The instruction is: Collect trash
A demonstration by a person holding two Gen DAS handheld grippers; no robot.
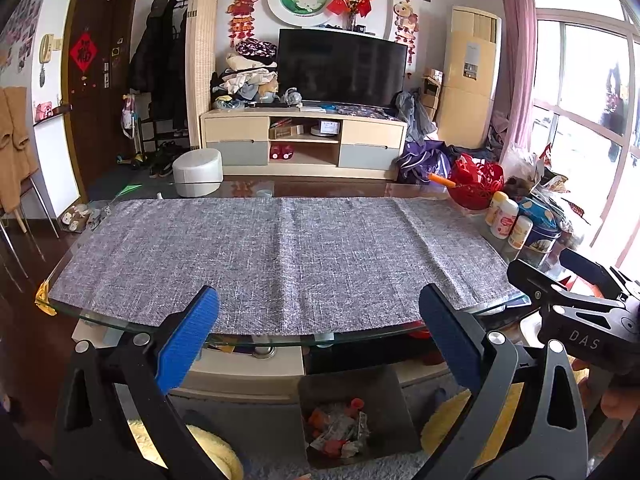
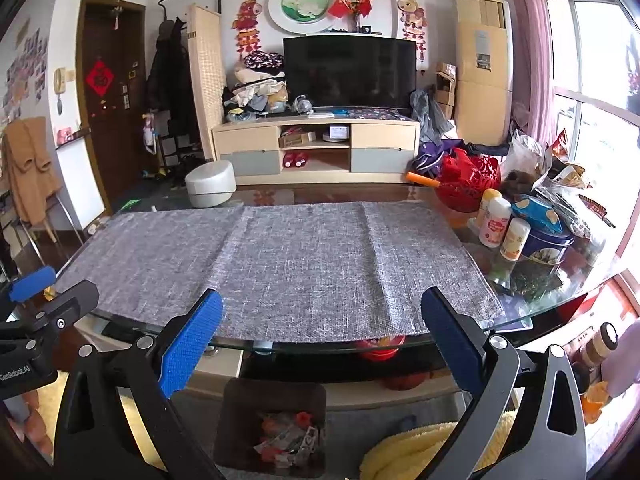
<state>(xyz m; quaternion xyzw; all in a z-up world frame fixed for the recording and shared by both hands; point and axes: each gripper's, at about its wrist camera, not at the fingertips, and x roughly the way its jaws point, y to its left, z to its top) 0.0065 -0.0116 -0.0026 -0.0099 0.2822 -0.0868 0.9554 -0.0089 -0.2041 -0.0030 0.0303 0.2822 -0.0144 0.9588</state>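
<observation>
Grey woven cloth (image 1: 276, 256) on glass table (image 1: 120, 314), dark bin of crumpled trash (image 2: 276, 432) near, left gripper (image 1: 320, 344) and right gripper (image 2: 322, 346) spread, empty.

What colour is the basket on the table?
Red basket, clearest in the right wrist view.

Glass table (image 1: 120, 314) covered by a grey woven cloth (image 1: 280, 256); bottles (image 2: 496, 222), blue tin (image 2: 546, 246), red basket (image 2: 468, 180) at its right end.

A cluttered living room, as I see it through both cameras.
Daylight pours from the window (image 1: 580, 92) at right — pink curtain (image 1: 518, 52), dark television (image 1: 342, 72) on a pale cabinet (image 1: 236, 126), brown door (image 1: 98, 72) at left.
</observation>
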